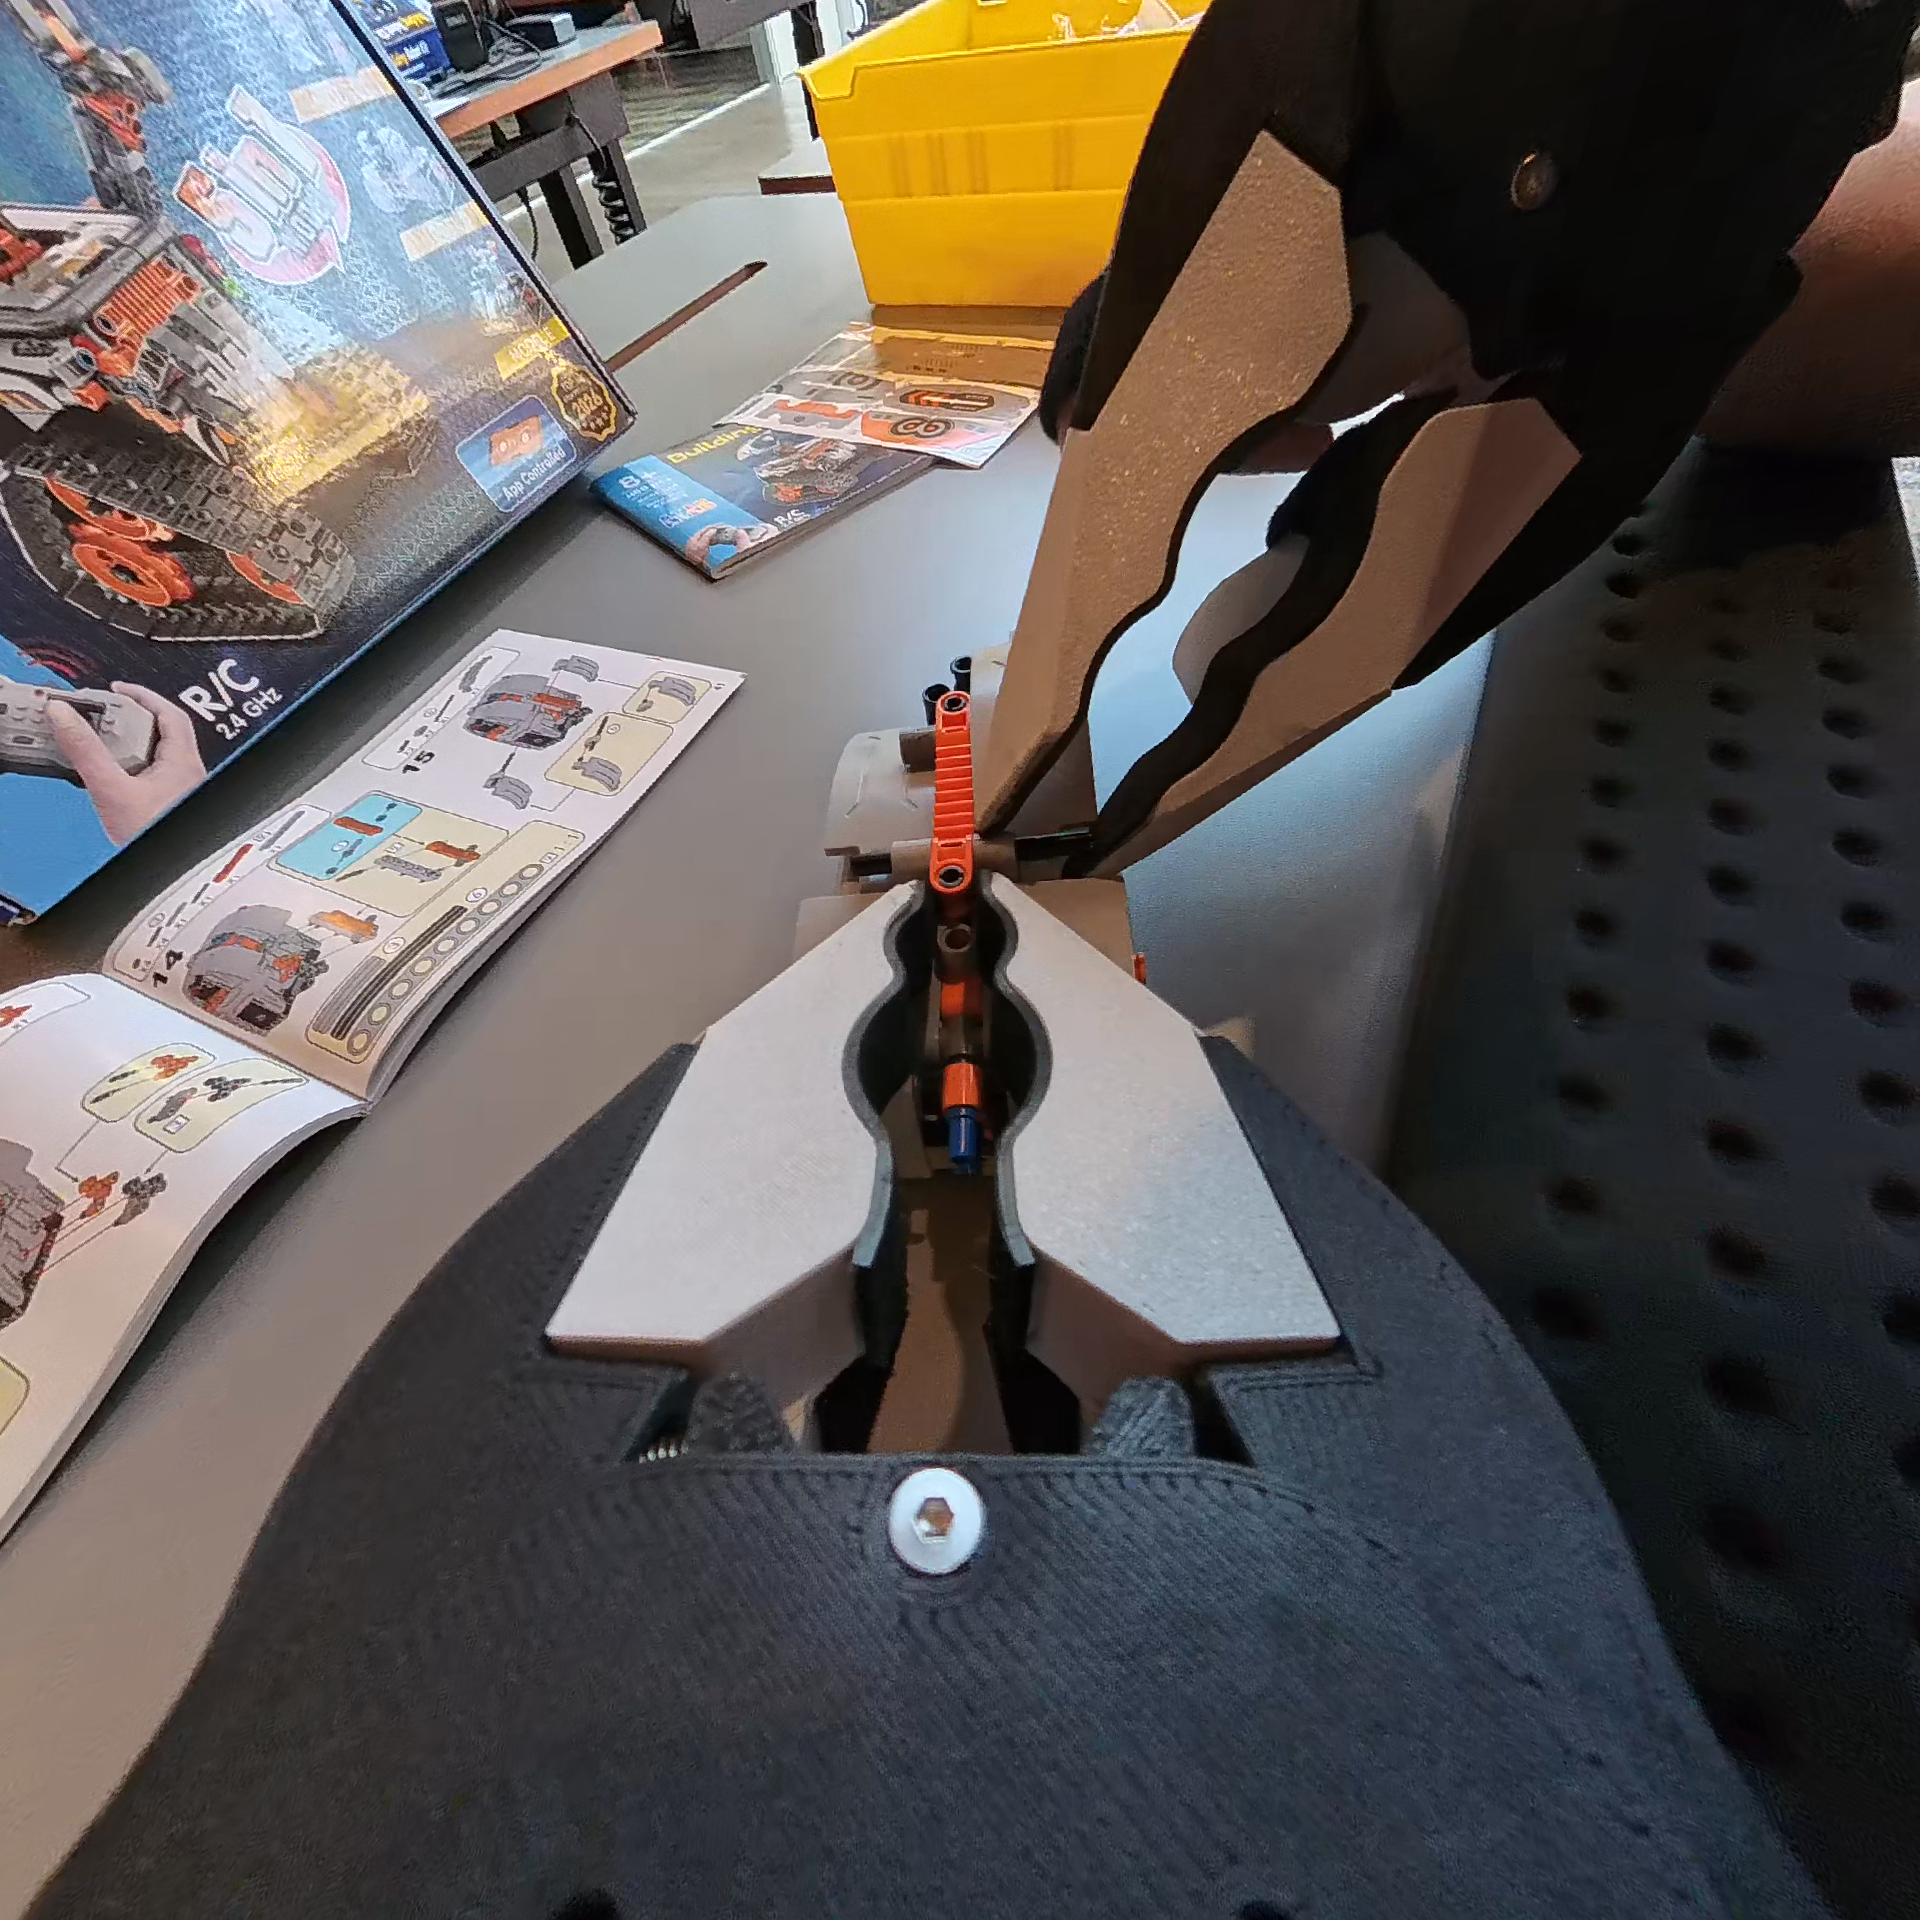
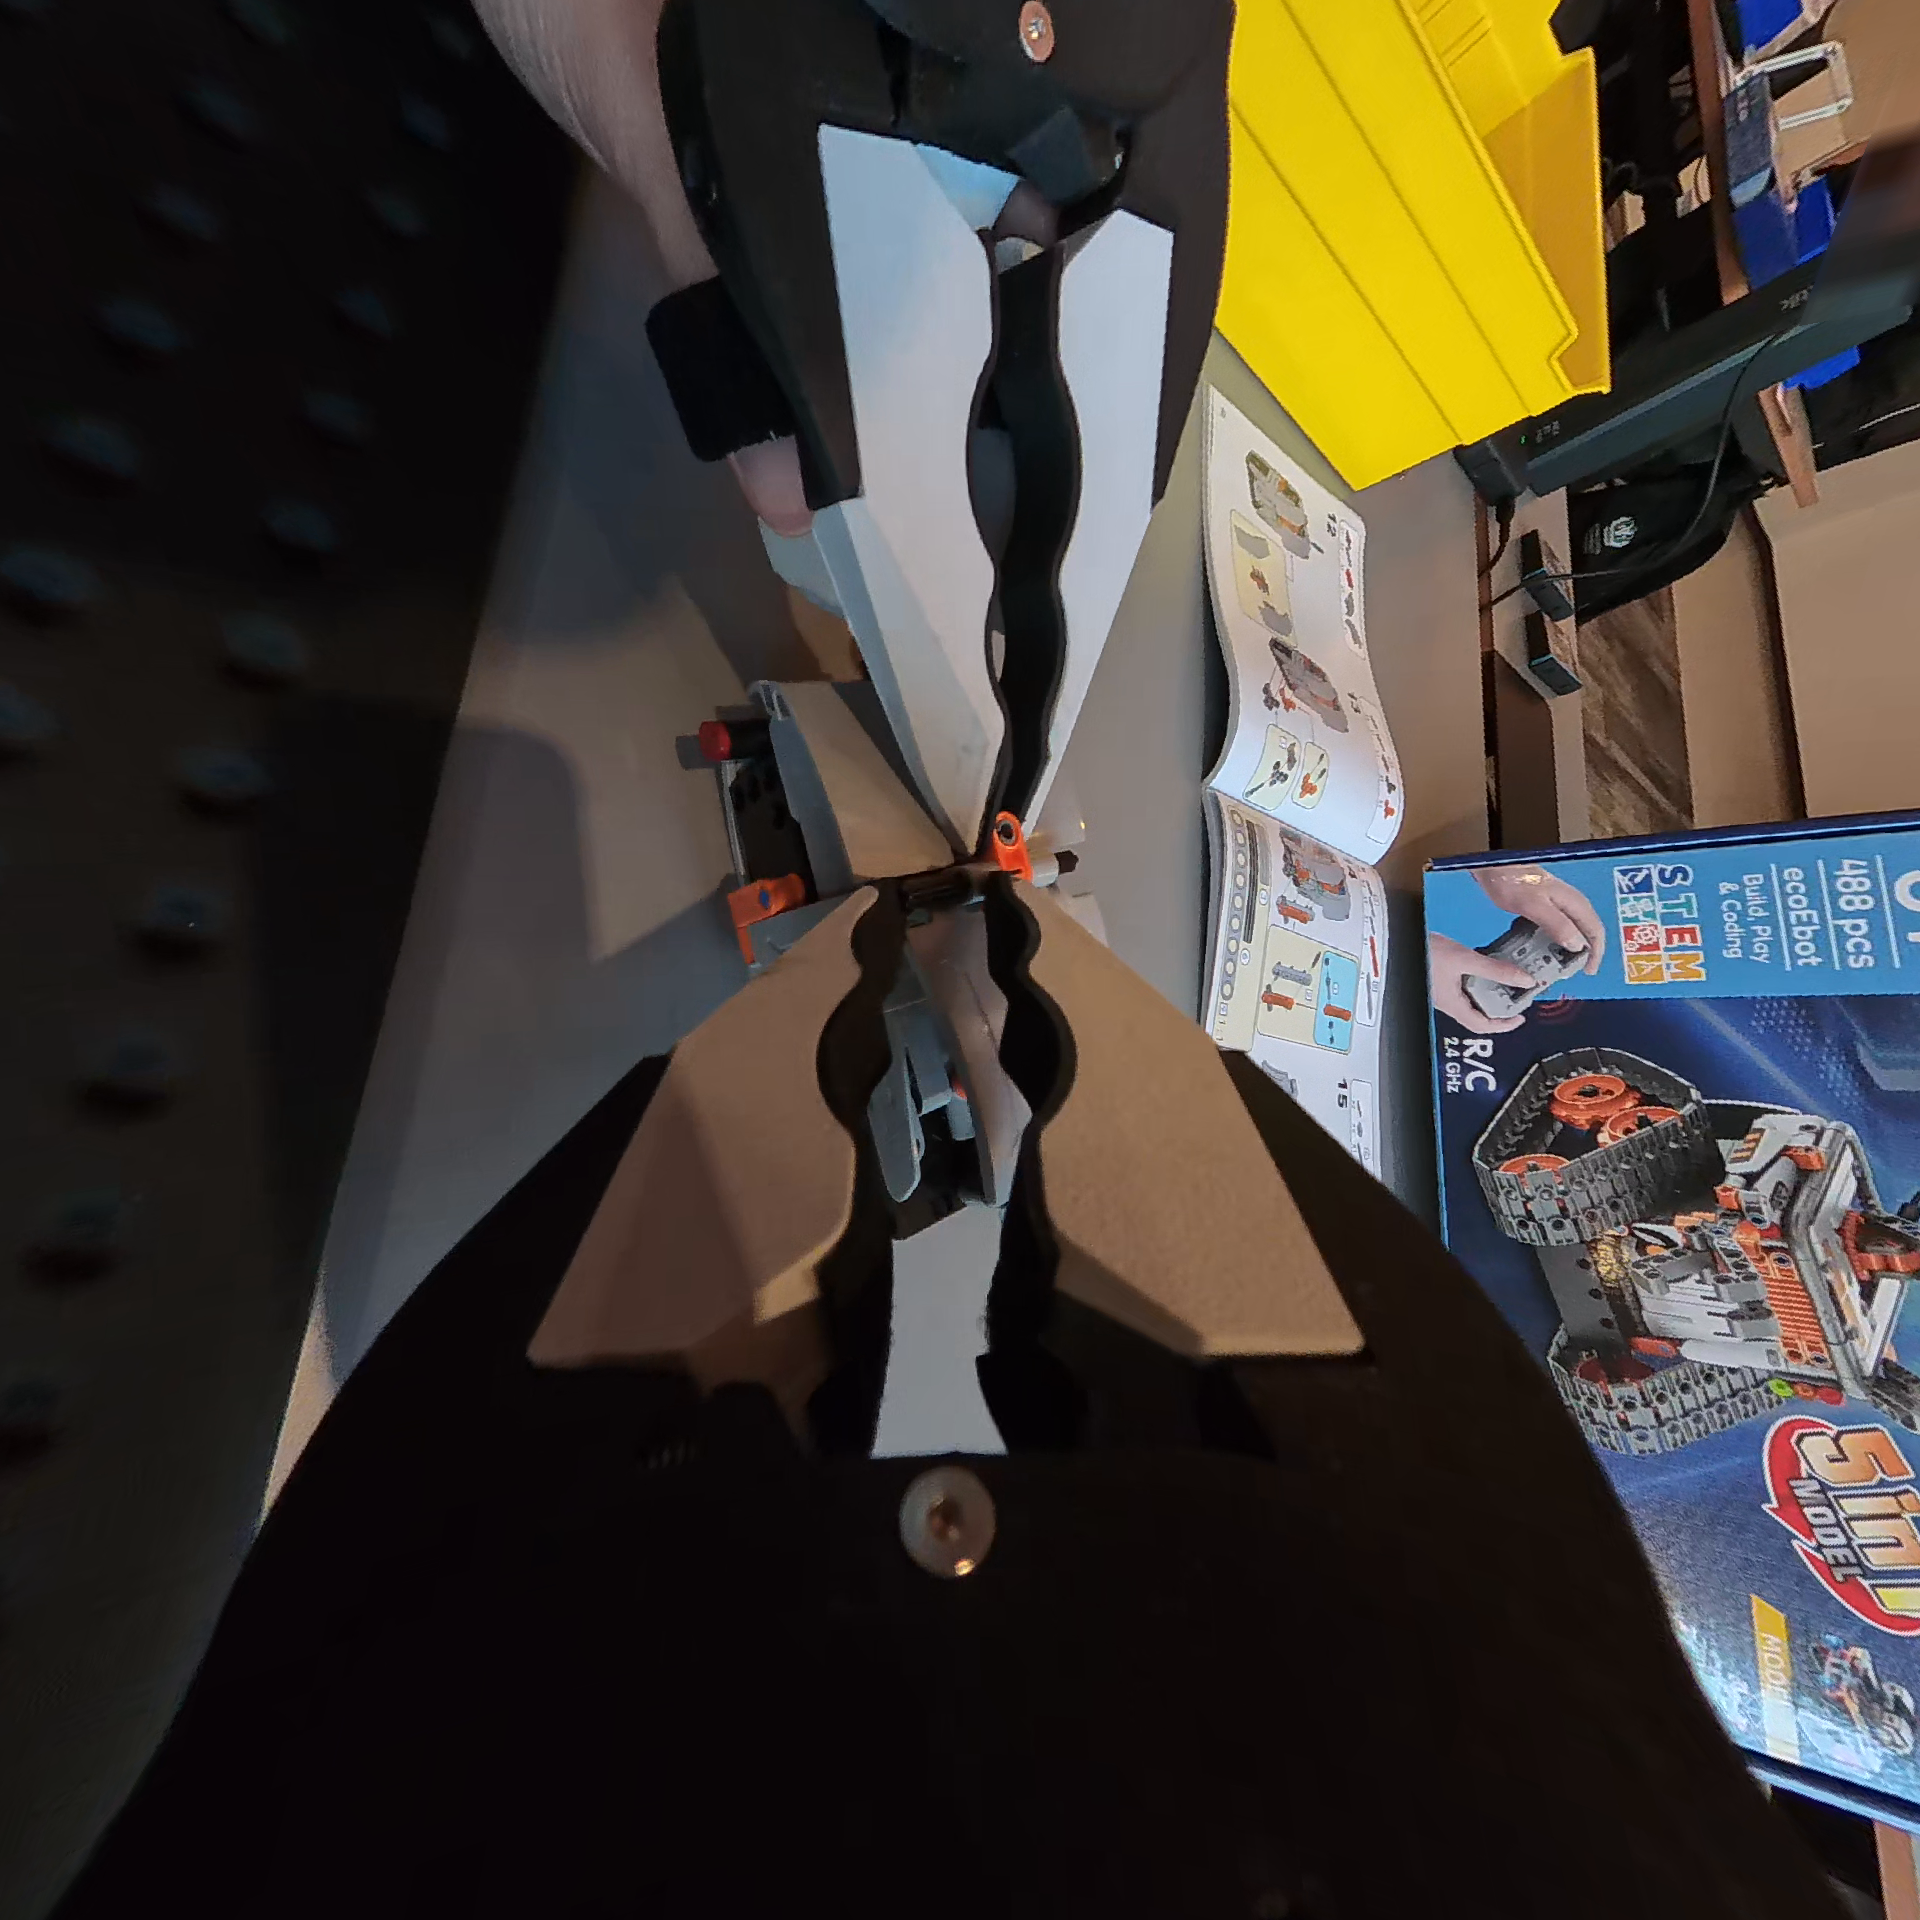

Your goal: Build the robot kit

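Note:
My left gripper (image 1: 948, 883) is shut on the lower end of an orange toothed beam (image 1: 948, 779), which stands upright above a small grey brick model (image 1: 868, 795) on the grey table. My right gripper (image 1: 1044, 836) comes down from the upper right, its tips shut on a thin black axle (image 1: 1051, 834) that runs sideways into the orange piece. In the right wrist view, the right gripper (image 2: 940, 885) pinches the black axle (image 2: 935, 891). The left gripper (image 2: 1006, 831) reaches in from above, holding the orange piece (image 2: 1006, 842). The grey model (image 2: 790, 774) lies behind both.
An open instruction booklet (image 1: 416, 831) (image 2: 1299, 727) lies left of the model, with a large toy box (image 1: 208, 416) (image 2: 1662, 1143) beyond it. A smaller booklet (image 1: 748, 488), a sticker sheet (image 1: 894, 400) and a yellow bin (image 1: 987, 156) (image 2: 1403, 208) stand farther back. A black perforated panel (image 1: 1714, 935) borders the right. The tips of both grippers are at nearly the same place.

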A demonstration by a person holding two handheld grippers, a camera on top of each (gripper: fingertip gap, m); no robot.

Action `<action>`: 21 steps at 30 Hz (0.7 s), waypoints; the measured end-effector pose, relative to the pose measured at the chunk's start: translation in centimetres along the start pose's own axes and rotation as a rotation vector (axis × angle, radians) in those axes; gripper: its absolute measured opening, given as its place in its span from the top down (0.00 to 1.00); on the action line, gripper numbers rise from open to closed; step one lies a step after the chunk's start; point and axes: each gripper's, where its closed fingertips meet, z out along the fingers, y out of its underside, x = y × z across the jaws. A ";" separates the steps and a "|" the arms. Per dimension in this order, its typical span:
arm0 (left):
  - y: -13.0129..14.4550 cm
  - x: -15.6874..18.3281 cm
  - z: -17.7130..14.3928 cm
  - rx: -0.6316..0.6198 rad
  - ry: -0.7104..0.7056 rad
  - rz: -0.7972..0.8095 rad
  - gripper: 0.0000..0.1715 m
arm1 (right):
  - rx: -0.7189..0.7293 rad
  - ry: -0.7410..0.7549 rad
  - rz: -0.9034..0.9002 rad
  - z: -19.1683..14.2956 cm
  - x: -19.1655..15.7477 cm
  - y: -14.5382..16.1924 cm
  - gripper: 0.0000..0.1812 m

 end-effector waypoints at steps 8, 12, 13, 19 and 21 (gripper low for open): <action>0.0 -0.1 0.0 0.002 -0.003 -0.004 0.97 | 0.007 0.029 -0.007 -0.1 0.1 0.0 0.93; 0.1 -0.3 -0.1 -0.013 -0.038 0.025 0.97 | 0.039 0.067 0.005 0.2 0.1 0.0 0.92; 0.1 -0.2 -0.1 -0.017 -0.046 0.036 0.97 | 0.040 0.075 0.016 0.0 0.1 0.0 0.92; 0.1 -0.3 -0.1 -0.027 -0.070 -0.005 0.97 | 0.208 0.008 0.622 -3.0 -0.4 -0.3 0.96; 0.0 -0.3 -0.1 -0.031 -0.080 -0.025 0.97 | 0.295 -0.052 0.949 -3.7 0.0 0.0 0.97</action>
